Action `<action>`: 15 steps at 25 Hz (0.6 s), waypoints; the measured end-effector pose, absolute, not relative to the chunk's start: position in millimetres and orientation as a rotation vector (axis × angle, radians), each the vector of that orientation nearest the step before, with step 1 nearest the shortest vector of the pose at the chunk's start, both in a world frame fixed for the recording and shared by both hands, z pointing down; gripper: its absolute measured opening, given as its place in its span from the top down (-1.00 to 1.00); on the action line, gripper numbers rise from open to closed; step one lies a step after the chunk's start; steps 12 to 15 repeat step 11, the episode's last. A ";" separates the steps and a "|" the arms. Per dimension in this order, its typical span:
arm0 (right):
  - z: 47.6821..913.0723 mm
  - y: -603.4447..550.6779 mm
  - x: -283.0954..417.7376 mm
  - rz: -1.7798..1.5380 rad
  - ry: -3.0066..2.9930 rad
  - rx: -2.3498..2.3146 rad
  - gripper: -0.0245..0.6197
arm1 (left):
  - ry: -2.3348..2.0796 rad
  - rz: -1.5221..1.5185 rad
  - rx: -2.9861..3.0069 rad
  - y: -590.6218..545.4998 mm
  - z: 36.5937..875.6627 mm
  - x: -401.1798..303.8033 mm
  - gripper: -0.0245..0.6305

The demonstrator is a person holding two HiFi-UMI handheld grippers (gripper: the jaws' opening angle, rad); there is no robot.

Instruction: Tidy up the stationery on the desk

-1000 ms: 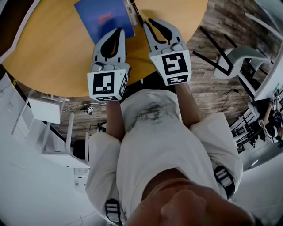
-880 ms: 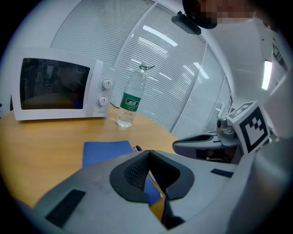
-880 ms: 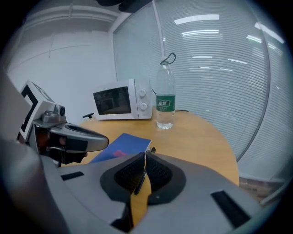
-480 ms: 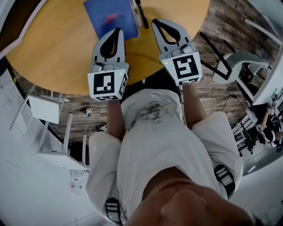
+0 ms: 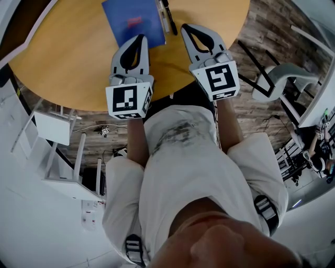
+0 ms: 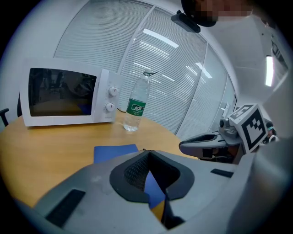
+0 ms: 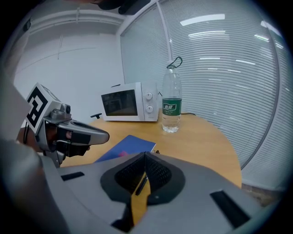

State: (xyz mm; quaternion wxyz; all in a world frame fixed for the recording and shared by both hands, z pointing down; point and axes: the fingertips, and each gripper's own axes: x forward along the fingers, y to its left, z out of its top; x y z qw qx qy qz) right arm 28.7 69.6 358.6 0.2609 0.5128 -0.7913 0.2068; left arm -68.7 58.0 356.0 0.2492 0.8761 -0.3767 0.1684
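Note:
A blue notebook [image 5: 133, 21] lies on the round wooden table [image 5: 63, 68], with a black pen [image 5: 168, 15] along its right edge. My left gripper [image 5: 140, 37] hangs over the notebook's near edge, its jaws shut with nothing between them. In the left gripper view the notebook [image 6: 114, 153] lies just beyond the closed tips [image 6: 148, 151]. My right gripper [image 5: 184, 26] sits just right of the pen, shut and empty. In the right gripper view the pen [image 7: 141, 183] shows on the table through the slot behind the tips [image 7: 145, 154], beside the notebook [image 7: 128, 147].
A white microwave [image 6: 64, 96] and a clear water bottle [image 6: 136, 107] stand at the table's far side. The table's near edge runs just under both grippers. A grey chair [image 5: 282, 73] stands on the floor to the right, a white rack [image 5: 52, 131] to the left.
The right gripper's jaws have drawn together and it has shifted slightly to the right, away from the notebook. The left gripper, the notebook and the pen have kept their places.

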 end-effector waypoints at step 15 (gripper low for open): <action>358.9 69.9 27.5 0.559 -2.143 1.371 0.73 | -1.031 0.463 2.386 58.4 355.0 -67.8 0.90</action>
